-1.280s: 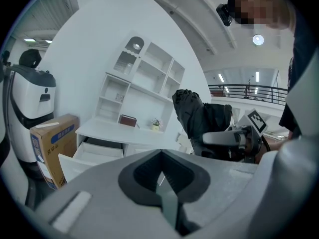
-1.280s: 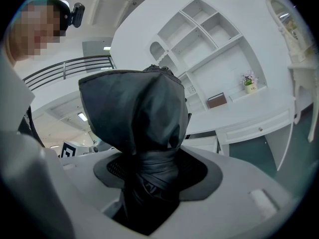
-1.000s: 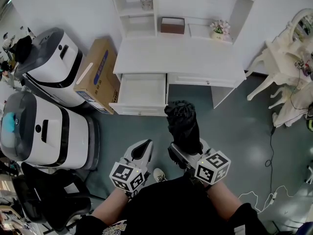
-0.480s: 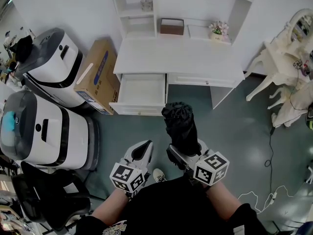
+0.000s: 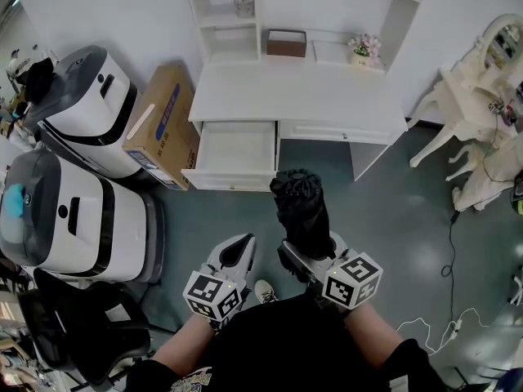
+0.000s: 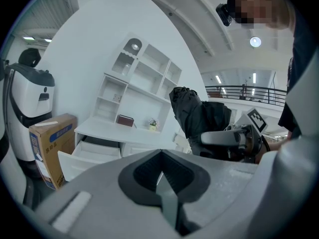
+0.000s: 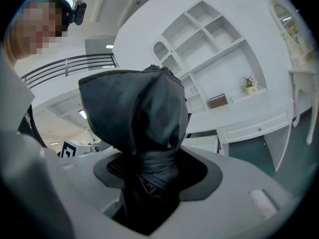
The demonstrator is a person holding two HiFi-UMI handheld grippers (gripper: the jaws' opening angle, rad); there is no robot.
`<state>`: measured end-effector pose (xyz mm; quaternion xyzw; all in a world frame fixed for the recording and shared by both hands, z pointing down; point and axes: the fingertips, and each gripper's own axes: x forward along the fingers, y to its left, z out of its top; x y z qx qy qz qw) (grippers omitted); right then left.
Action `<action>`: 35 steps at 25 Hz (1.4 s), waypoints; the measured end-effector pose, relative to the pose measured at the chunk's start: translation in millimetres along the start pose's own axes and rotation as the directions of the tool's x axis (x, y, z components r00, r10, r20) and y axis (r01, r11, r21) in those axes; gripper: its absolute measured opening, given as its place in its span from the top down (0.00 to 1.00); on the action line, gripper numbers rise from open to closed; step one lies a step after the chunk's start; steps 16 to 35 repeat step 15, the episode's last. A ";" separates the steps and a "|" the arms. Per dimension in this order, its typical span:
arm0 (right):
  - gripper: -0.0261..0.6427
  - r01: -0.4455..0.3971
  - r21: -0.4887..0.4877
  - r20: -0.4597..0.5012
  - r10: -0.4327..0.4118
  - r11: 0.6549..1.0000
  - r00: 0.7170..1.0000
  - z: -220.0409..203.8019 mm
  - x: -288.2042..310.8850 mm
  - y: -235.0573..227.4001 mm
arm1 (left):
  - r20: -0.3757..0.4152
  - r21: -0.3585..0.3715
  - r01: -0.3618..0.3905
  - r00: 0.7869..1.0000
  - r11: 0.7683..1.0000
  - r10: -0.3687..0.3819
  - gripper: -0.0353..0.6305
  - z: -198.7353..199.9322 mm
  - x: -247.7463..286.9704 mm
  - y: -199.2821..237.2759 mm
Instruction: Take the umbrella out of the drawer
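Observation:
A folded black umbrella (image 5: 303,211) stands up out of my right gripper (image 5: 309,251), which is shut on it above the grey floor, well in front of the desk. In the right gripper view the umbrella (image 7: 139,128) fills the middle and is clamped between the jaws. The white drawer (image 5: 237,155) under the desk's left side hangs pulled out and shows a bare white inside. My left gripper (image 5: 234,256) is beside the right one, shut with nothing in it. The left gripper view shows the umbrella (image 6: 197,118) to the right and the drawer (image 6: 87,156) at lower left.
A white desk (image 5: 298,96) with a shelf unit holds a brown box (image 5: 287,42) and a small flower pot (image 5: 366,49). A cardboard box (image 5: 163,125) leans left of the desk. Two white machines (image 5: 73,170) stand at the left, white chairs (image 5: 482,104) at the right, a cable (image 5: 449,300) on the floor.
The right gripper with the umbrella has shifted slightly left and toward me over the last second. The left gripper and the drawer have stayed put.

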<state>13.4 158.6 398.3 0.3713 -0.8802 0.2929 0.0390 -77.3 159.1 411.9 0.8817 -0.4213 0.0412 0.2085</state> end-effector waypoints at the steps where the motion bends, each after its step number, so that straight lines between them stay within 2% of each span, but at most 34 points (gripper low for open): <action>1: 0.53 0.001 0.000 0.000 -0.001 1.000 1.000 -0.1 -0.2 0.0 | 0.000 0.001 0.001 1.000 1.000 -0.001 0.94 0.0 0.2 -0.2; 35: 0.53 0.000 0.000 -0.003 0.000 1.000 1.000 1.8 2.4 0.4 | -0.001 0.002 -0.005 1.000 1.000 0.005 0.95 0.1 -2.3 1.2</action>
